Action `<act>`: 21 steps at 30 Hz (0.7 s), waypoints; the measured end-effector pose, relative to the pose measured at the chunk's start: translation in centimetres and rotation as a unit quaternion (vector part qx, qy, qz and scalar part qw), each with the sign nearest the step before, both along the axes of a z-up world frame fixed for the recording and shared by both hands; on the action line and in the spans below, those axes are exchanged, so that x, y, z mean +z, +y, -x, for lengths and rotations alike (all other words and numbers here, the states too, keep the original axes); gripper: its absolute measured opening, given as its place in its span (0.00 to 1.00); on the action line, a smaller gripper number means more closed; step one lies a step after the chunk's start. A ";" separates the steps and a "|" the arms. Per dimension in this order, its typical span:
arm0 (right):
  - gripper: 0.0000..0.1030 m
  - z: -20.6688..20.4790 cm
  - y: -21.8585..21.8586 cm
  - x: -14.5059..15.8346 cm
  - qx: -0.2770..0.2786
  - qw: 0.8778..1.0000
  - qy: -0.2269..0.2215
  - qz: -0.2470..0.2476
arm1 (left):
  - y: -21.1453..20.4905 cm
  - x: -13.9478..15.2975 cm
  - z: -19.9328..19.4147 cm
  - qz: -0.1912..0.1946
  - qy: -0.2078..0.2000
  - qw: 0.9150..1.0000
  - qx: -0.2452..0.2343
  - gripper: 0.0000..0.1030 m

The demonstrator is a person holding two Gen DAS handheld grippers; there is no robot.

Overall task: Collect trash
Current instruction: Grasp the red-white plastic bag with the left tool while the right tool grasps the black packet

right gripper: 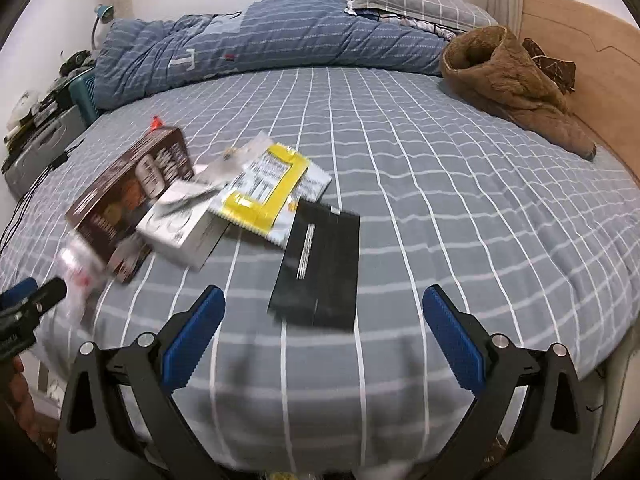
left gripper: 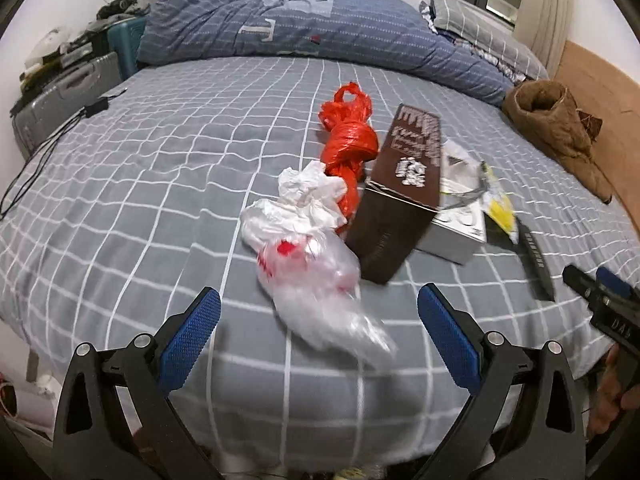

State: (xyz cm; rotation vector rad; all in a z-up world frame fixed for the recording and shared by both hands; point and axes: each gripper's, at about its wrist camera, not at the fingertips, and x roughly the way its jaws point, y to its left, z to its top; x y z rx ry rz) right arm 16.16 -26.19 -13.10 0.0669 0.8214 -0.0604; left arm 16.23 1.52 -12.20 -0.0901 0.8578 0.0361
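Two grippers, left gripper (left gripper: 319, 318) and right gripper (right gripper: 323, 312), hover with blue-padded jaws spread apart and empty over a grey checked bedsheet (left gripper: 160, 160). Trash lies heaped mid-bed: a crumpled clear plastic bag (left gripper: 320, 284), a knotted red plastic bag (left gripper: 350, 140), a brown cardboard box (left gripper: 400, 196), a yellow foil wrapper (right gripper: 266, 192) and a flat black packet (right gripper: 320, 268). Thin film may slip from the pads; flat packets may snag sheet fabric.
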 end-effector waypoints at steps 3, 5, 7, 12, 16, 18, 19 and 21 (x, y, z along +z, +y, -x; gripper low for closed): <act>0.93 -1.7 -0.3 -1.5 0.003 1.000 0.006 -0.010 | 0.7 -1.1 -1.0 0.006 -0.001 1.000 0.003 0.94; 0.92 -2.9 -0.6 -2.4 0.003 1.000 0.016 -0.019 | 1.0 -1.8 -1.6 0.016 0.006 1.000 0.004 0.93; 0.92 -3.6 -0.8 -2.9 -0.004 1.000 0.017 -0.021 | 1.0 -2.4 -2.2 0.014 0.011 1.000 0.009 0.93; 0.85 -4.9 -1.1 -4.5 -0.007 0.998 0.038 -0.042 | 0.9 -3.3 -3.0 0.014 0.016 1.000 0.009 0.83; 0.76 -4.9 -1.0 -5.0 -0.012 0.999 0.040 -0.034 | 0.6 -4.0 -3.4 0.000 0.011 1.000 0.008 0.71; 0.71 -4.9 -0.9 -5.3 -0.013 0.998 0.044 -0.031 | 0.5 -4.2 -3.4 -0.010 0.012 1.000 0.005 0.66; 0.69 -4.8 -0.9 -5.3 -0.013 0.998 0.043 -0.031 | 0.5 -4.1 -3.3 -0.010 0.009 1.000 0.004 0.64; 0.58 -4.6 -1.1 -5.4 -0.017 0.999 0.040 -0.031 | 0.7 -4.1 -3.3 -0.005 0.008 1.000 0.004 0.61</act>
